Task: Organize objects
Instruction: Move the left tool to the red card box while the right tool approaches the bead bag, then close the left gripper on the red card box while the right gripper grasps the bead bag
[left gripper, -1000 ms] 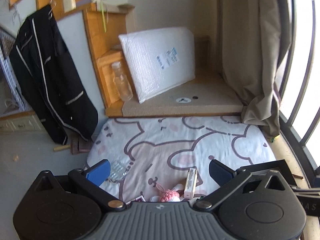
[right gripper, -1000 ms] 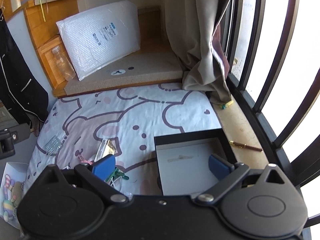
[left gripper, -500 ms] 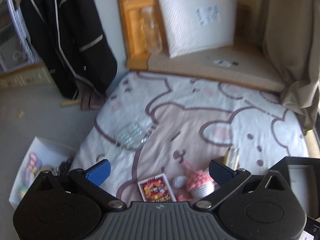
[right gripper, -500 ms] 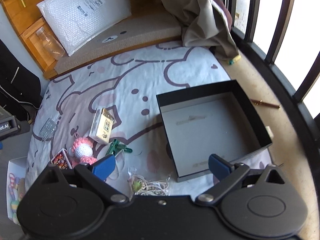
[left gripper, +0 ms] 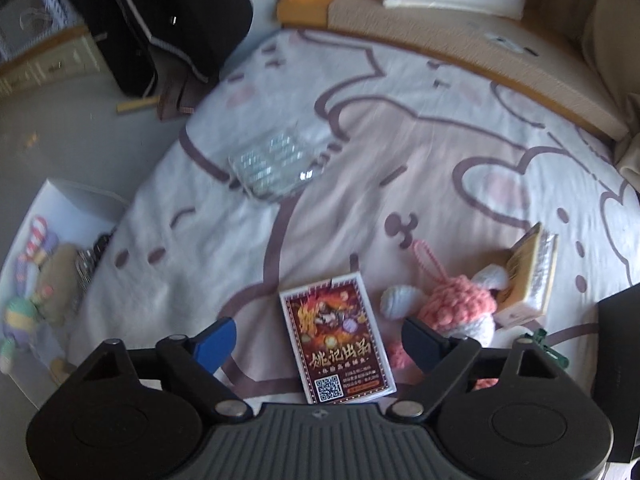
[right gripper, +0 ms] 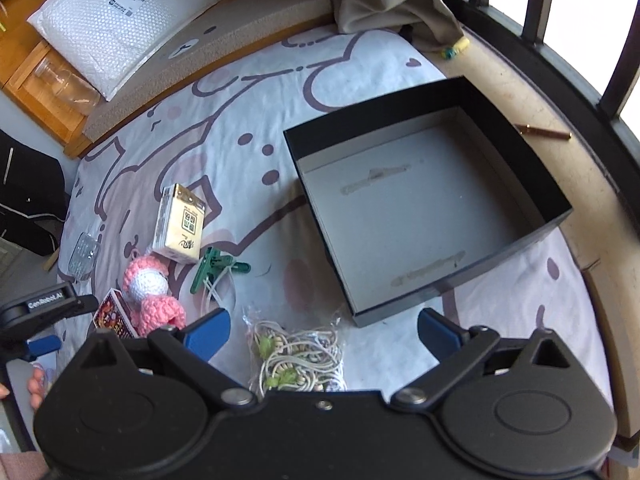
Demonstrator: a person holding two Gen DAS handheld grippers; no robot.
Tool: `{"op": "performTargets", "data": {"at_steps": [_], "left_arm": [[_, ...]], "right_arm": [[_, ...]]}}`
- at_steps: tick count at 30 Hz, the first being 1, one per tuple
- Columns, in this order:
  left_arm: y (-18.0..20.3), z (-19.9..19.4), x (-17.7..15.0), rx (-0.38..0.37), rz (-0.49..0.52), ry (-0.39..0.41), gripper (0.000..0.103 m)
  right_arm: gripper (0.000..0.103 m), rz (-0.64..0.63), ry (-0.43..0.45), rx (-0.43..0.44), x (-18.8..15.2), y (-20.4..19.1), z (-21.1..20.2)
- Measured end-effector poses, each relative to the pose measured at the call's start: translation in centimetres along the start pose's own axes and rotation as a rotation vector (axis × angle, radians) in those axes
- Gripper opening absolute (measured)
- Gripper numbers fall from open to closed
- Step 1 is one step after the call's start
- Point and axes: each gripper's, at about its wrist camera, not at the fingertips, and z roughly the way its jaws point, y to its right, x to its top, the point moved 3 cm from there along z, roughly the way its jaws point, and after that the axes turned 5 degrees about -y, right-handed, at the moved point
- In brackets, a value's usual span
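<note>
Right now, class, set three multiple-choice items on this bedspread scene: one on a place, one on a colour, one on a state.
1. What lies between the left gripper's jaws?
A red card pack
B green clip
C pen

2. What colour is the plastic clothes peg?
A yellow
B green
C blue

3. The shallow black cardboard box is:
A lidded
B full
C open and empty

Answers:
1 A, the red printed card pack lies flat on the bedspread under the gap, untouched.
2 B, it shows green beside the cream carton.
3 C, its bare grey floor shows.
</note>
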Motion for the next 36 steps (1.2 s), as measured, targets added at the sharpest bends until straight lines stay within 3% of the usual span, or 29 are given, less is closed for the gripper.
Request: {"op": "performTargets", "data": {"at_steps": [7, 15, 18, 22, 29, 36], "left_arm": [[-0.3, 2.5, -0.7, -0.064, -0.037, -0.051, 0.078], [0.2, 4.0, -1.5, -0.054, 0.022, -0.072, 0.078], [0.3, 4.2, -1.8, -0.054, 0.043, -0.08, 0.072], [0.3, 4.0, -2.2, -0.048, 0.092, -0.078, 0.062], [-0.5, 3.7, -3.1, -0.054, 0.177, -0.099, 0.061], [-0.8, 3.2, -5.2, -0.055, 0.31, -0.174, 0.061]], "right_arm": [[0.101, 0.02, -0.08, 0.034, -0.8, 0.0, 1.7], [0.096, 0.036, -0.157, 0.033, -1.5, 0.3, 3.8], [0.096, 0.02, -0.16, 0.025, -1.7, -0.1, 4.2], [0.095, -0.001, -0.166, 0.026, -2.0, -0.7, 4.7], [0.09, -0.008, -0.202, 0.008, -2.3, -0.9, 6.0], [0.087, -0.017, -0.214, 0.012, -2.6, -1.4, 6.8]]}}
